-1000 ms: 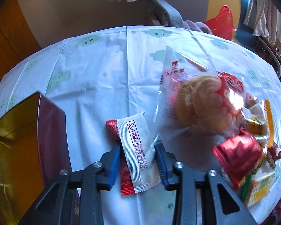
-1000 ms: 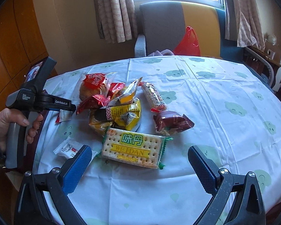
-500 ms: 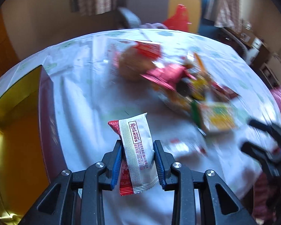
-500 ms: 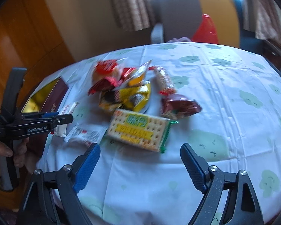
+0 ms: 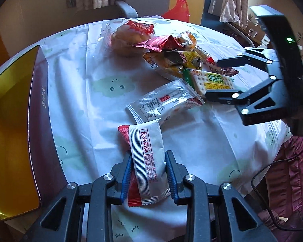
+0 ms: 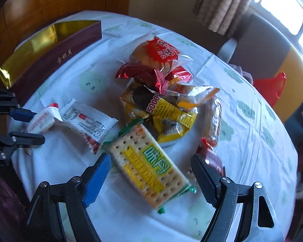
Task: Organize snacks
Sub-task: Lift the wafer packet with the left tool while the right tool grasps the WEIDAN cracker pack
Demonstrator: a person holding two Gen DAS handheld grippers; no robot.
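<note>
So the left gripper [image 5: 148,173] is clamped on a small white and red Rose Kiss packet [image 5: 146,157], its blue pads [image 5: 125,174] pressing both sides after the jaws just squeezed in a bit more. It holds the packet up off the cloud-print tablecloth [image 5: 74,92], just right of the gold-lined box [image 5: 12,109]. The right gripper [image 6: 149,178] has its jaws apart, though they've just been narrowing, straddling the Weidan cracker pack [image 6: 149,167] without touching it. That pack lies flat, well to the right of the box. Between the two sits a white sachet [image 6: 91,124], and past the crackers the snack pile [image 6: 161,92] with a cake bun [image 6: 157,54] on its far side
</note>
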